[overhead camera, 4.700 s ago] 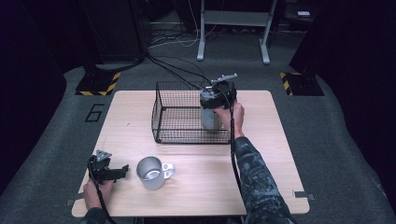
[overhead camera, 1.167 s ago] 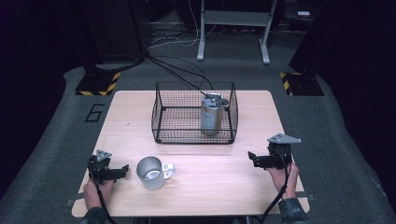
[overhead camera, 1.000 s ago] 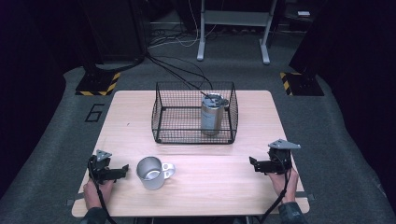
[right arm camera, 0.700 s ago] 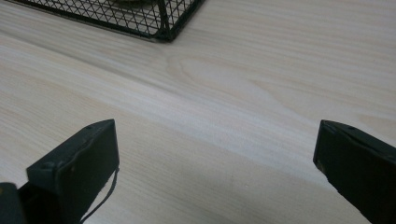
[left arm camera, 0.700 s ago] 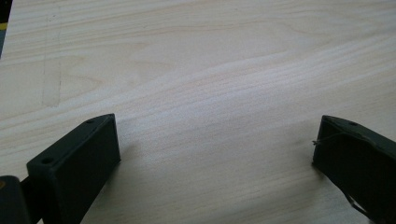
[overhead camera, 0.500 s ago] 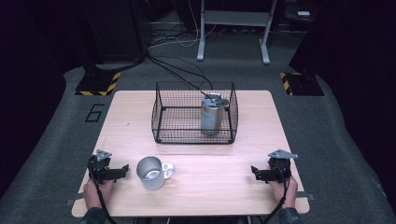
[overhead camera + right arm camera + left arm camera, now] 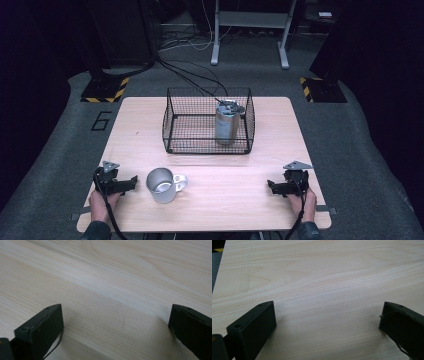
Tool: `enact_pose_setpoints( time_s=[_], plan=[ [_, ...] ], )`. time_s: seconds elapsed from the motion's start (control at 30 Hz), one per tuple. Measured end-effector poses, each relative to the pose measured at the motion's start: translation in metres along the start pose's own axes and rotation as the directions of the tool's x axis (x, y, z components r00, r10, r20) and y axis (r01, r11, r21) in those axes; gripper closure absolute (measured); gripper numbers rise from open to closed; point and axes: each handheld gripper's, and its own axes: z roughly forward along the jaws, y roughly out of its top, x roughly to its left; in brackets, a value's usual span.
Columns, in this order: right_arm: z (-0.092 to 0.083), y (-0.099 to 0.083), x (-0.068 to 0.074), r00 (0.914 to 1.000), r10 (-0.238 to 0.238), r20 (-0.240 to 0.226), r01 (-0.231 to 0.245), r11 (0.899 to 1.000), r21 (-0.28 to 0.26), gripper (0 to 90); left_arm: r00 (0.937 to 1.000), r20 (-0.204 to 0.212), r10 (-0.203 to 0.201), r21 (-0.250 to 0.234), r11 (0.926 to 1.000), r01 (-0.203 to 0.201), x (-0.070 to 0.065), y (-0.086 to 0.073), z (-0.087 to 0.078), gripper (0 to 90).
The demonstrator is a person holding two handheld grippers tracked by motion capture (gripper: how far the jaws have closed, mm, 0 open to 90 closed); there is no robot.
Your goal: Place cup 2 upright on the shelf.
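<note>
A black wire basket (image 7: pixel 172 127) stands at the middle back of the wooden table (image 7: pixel 215 200). Inside it, at its right side, a metal canister (image 7: pixel 226 124) stands upright. A metal mug (image 7: pixel 160 185) with its handle to the right sits near the front left. My left gripper (image 7: pixel 134 181) rests on the table just left of the mug, open, with bare wood between its jaws (image 7: pixel 327 322). My right gripper (image 7: pixel 270 186) rests at the front right, open, with nothing but wood between its jaws (image 7: pixel 115 325).
Around the table is grey carpet (image 7: pixel 370 165). Cables (image 7: pixel 190 75) run across the floor behind the table toward a metal stand (image 7: pixel 250 30). Yellow-black striped blocks (image 7: pixel 105 90) sit at the back left and back right.
My right gripper let go of the canister in the basket and drew back to the table's front right, settling lower and nearer the person. The left gripper stayed still.
</note>
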Motion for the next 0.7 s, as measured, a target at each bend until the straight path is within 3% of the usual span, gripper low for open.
enact_pose_setpoints(
  time_s=[0.17, 0.3, 0.4, 0.5, 0.7],
  plan=[
    [0.001, 0.0, -0.002, 1.0, -0.003, -0.008, 0.003, 1.0, -0.007, 0.0, 1.0, 0.006, 0.004, -0.001, 1.0, -0.004, -0.001, -0.002, -0.002, 0.0],
    [0.0, -0.001, -0.002, 1.0, -0.001, -0.001, 0.001, 1.0, -0.009, 0.0, 0.999, 0.035, -0.026, -0.011, 0.9996, 0.027, 0.0, -0.001, -0.005, 0.2],
    [-0.001, -0.002, -0.003, 1.0, -0.006, -0.003, 0.006, 1.0, -0.009, 0.0, 0.999, 0.033, -0.029, -0.03, 0.9991, 0.03, 0.001, 0.004, -0.013, 0.2],
    [-0.001, -0.002, -0.003, 1.0, -0.003, -0.004, 0.003, 1.0, -0.011, 0.0, 0.9974, 0.06, -0.039, -0.029, 0.9987, 0.041, 0.001, 0.013, -0.023, 0.2],
    [0.0, -0.001, -0.004, 0.9997, -0.019, -0.014, 0.019, 1.0, -0.008, 0.0, 0.996, 0.088, -0.016, -0.074, 0.997, 0.023, -0.006, 0.028, -0.039, 0.0]
  ],
)
